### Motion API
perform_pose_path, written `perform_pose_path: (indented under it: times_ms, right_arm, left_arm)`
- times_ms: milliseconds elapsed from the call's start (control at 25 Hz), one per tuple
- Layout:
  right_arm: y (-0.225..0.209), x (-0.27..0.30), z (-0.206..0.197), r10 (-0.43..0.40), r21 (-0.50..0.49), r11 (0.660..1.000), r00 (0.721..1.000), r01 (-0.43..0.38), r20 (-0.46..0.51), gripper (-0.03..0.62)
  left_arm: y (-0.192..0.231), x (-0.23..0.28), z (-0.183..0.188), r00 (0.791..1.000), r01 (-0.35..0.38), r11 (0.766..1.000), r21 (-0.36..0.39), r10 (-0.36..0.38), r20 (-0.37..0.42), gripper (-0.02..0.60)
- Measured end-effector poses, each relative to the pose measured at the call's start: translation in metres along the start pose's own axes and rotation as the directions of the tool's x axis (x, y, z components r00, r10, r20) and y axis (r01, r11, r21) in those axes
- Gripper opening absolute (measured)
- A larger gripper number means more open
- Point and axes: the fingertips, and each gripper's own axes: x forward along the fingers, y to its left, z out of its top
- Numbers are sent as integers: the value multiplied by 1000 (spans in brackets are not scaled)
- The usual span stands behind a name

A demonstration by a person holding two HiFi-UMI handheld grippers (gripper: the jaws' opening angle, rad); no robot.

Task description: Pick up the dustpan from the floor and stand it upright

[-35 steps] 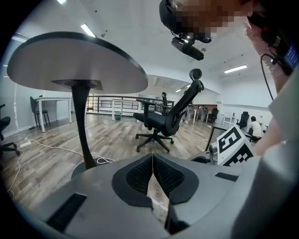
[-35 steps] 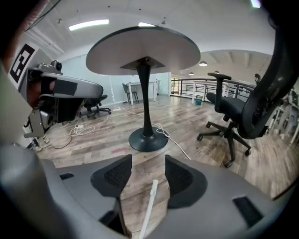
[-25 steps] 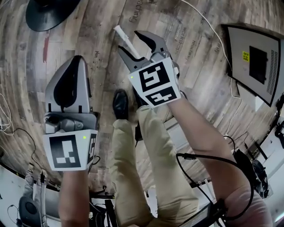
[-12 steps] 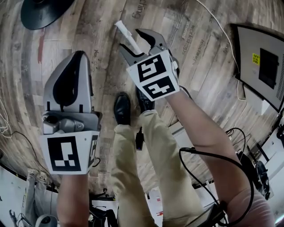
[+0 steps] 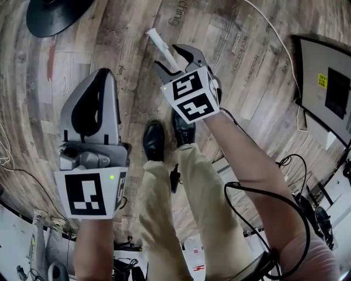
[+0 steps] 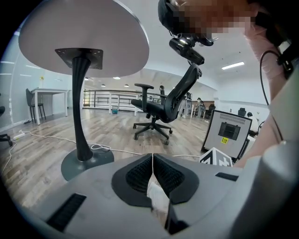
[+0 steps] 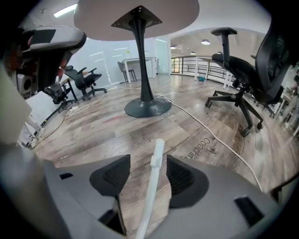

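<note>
Of the dustpan only its white handle (image 5: 160,45) shows, slanting across the wood floor; the pan itself is hidden. My right gripper (image 5: 169,57) stands open astride that handle, one jaw on each side. In the right gripper view the handle (image 7: 156,154) runs up between the two dark pads (image 7: 116,176) with a gap on both sides, and the right gripper (image 7: 148,177) is not closed on it. My left gripper (image 5: 104,75) hangs to the left over bare floor, apart from the handle, jaws pressed together. The left gripper (image 6: 153,157) shows its pads meeting at the tip.
A round black table base (image 5: 52,13) lies at the far left. A white cable (image 5: 263,38) crosses the floor to a grey box (image 5: 329,82) at the right. The person's black shoes (image 5: 154,140) stand just behind the handle. An office chair (image 7: 247,60) stands farther off.
The right gripper stays open around the white handle. The left gripper has sunk a little lower in the head view, still shut.
</note>
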Motion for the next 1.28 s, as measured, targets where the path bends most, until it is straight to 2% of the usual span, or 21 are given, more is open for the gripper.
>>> perform_pose_path:
  times_ms: [920, 1280]
  right_arm:
    - [-11, 56, -42, 24, 19, 1000, 996, -23, -85, 224]
    - [-12, 73, -49, 29, 28, 999, 994, -26, -107, 189]
  left_arm:
    - [10, 27, -25, 1000, -5, 1000, 3, 5, -13, 15]
    - [13, 34, -32, 1000, -8, 1000, 1, 8, -30, 15]
